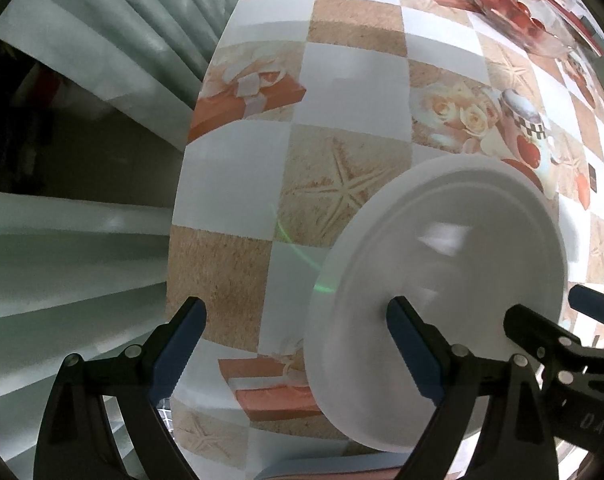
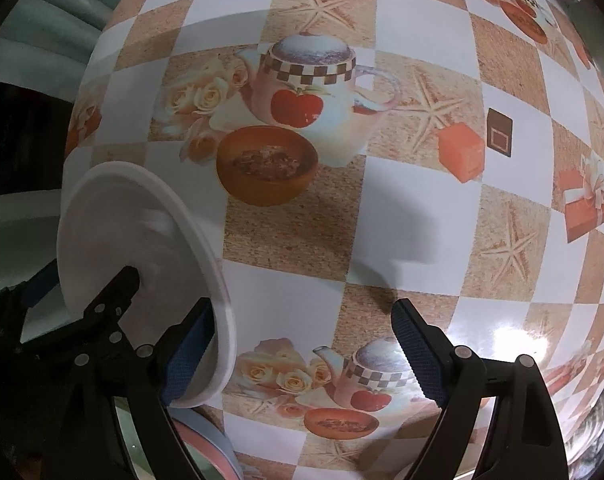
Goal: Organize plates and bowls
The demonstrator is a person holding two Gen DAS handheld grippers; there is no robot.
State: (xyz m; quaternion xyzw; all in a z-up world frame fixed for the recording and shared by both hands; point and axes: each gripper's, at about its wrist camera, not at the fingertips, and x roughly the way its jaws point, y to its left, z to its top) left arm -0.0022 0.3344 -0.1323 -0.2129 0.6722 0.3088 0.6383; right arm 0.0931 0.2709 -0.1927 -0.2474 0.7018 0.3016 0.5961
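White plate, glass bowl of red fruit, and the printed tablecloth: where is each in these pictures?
White plate [image 1: 441, 264], left wrist view, on its flat centre.
Glass bowl [image 1: 513, 12], left wrist view, on its clear wall.
Tablecloth [image 2: 401, 160], right wrist view, on a bare white square.

— Any writing you can read here?

— Barely. In the left wrist view, pale raised letters sit on the black frame of the right tongs [image 1: 541, 314], low at the right edge of the picture, past the left tongs' own right finger. They look like "DA", then the picture's edge cuts them off.

— A brand?

— Cannot tell; too little shows.

— And the desk cover [image 2: 401, 216] under the tongs?

— Printed pictures only: no words, no numbers. The right wrist view gives no readable text at all.
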